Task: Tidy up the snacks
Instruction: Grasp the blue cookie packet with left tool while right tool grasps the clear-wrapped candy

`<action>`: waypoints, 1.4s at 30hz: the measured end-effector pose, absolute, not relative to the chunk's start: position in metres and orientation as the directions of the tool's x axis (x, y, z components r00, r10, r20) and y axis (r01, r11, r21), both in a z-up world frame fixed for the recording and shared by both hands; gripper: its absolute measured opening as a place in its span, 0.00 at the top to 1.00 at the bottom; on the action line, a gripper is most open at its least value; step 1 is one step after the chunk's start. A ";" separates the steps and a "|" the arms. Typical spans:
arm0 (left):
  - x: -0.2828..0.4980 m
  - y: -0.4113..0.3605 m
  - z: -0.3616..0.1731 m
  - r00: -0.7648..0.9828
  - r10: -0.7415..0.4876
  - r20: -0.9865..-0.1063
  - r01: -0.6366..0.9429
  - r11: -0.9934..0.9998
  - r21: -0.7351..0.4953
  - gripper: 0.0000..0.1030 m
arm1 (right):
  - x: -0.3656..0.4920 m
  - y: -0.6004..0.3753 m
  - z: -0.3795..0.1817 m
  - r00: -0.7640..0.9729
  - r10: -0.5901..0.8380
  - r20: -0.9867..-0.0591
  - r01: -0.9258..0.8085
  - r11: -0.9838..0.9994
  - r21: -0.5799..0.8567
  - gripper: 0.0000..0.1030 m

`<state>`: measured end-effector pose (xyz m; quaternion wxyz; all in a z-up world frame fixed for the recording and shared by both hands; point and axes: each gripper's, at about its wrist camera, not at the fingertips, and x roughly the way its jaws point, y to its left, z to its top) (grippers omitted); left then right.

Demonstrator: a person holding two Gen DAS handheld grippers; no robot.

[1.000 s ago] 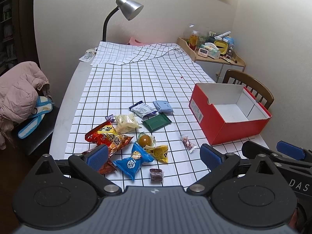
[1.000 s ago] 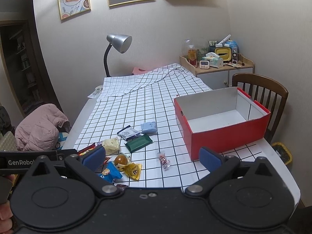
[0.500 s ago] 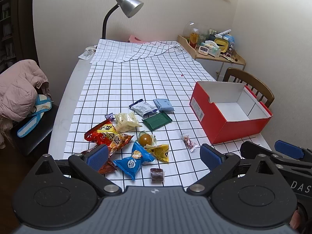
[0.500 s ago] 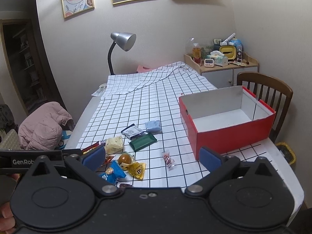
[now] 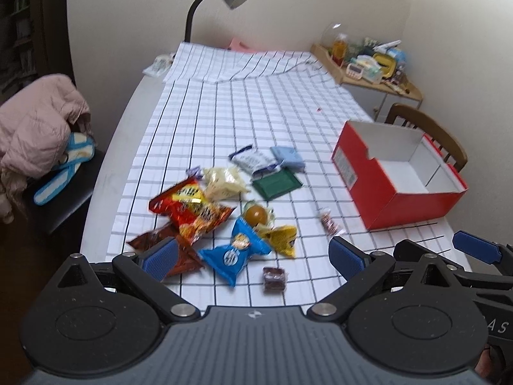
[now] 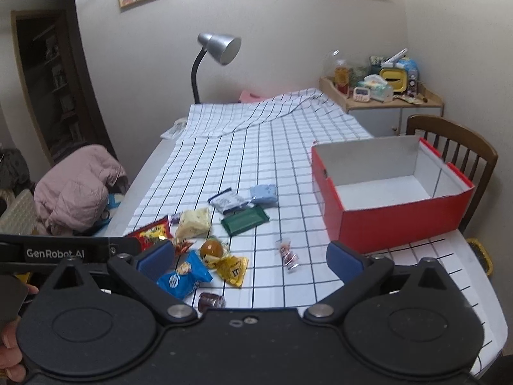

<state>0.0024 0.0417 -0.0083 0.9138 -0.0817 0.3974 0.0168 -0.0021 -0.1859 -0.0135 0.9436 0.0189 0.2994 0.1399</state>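
Snacks lie scattered on your checked tabletop [image 5: 224, 122]: a red-orange chip bag [image 5: 189, 207], blue packet [image 5: 235, 252], yellow packet [image 5: 282, 239], green flat pack [image 5: 277, 184], pale cream bag [image 5: 222, 183] and small brown candy [image 5: 273, 278]. At two o'clock from them stands the red box [image 6: 394, 221], white inside. Your left tool [image 5: 253, 256] and right tool [image 6: 248, 261] both gape wide, gripping nothing.

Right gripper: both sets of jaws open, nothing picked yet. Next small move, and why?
Probably lower the right gripper toward the small clear-wrapped red candy lying alone on the checked tablecloth. It is the snack nearest the empty red cardboard box, clear of the pile, so an open-jaw pinch seems easiest. The left gripper is also open and holds nothing.
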 end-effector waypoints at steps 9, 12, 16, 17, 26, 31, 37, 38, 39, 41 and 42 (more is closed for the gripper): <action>0.023 0.053 -0.040 0.659 -0.019 -0.752 -0.134 0.981 -0.143 0.02 | 0.029 -0.184 -0.047 0.691 0.327 -0.645 -0.309 0.940 0.145 0.07; 0.034 0.054 -0.052 0.651 -0.021 -0.759 -0.124 0.983 -0.133 0.03 | 0.043 -0.183 -0.063 0.662 0.326 -0.675 -0.336 0.934 0.123 0.12; 0.052 0.052 -0.067 0.631 -0.016 -0.775 -0.110 0.988 -0.110 0.03 | 0.062 -0.185 -0.085 0.638 0.305 -0.707 -0.323 0.939 0.113 0.19; 0.056 0.052 -0.070 0.628 -0.021 -0.778 -0.103 0.989 -0.109 0.03 | 0.068 -0.186 -0.088 0.636 0.302 -0.710 -0.320 0.941 0.112 0.19; 0.089 0.050 -0.098 0.604 -0.038 -0.796 -0.033 0.997 -0.072 0.12 | 0.115 -0.182 -0.120 0.628 0.276 -0.727 -0.356 0.933 0.047 0.30; 0.102 0.051 -0.113 0.579 -0.041 -0.814 -0.025 0.997 -0.068 0.23 | 0.139 -0.179 -0.139 0.628 0.248 -0.737 -0.358 0.934 0.008 0.41; 0.109 0.049 -0.125 0.547 -0.059 -0.835 0.009 0.998 -0.065 0.42 | 0.163 -0.177 -0.157 0.593 0.242 -0.768 -0.356 0.934 0.019 0.52; 0.110 0.049 -0.127 0.546 -0.060 -0.836 0.017 0.998 -0.060 0.43 | 0.165 -0.176 -0.159 0.592 0.242 -0.768 -0.361 0.932 0.016 0.53; 0.111 0.049 -0.128 0.542 -0.062 -0.838 0.020 0.998 -0.060 0.44 | 0.166 -0.175 -0.161 0.590 0.244 -0.769 -0.366 0.931 0.014 0.54; 0.114 0.050 -0.132 0.529 -0.067 -0.846 0.020 0.998 -0.066 0.47 | 0.170 -0.173 -0.163 0.586 0.244 -0.772 -0.371 0.929 0.012 0.59; 0.115 0.051 -0.134 0.527 -0.068 -0.847 0.022 0.998 -0.067 0.48 | 0.171 -0.171 -0.164 0.588 0.240 -0.772 -0.371 0.929 0.006 0.59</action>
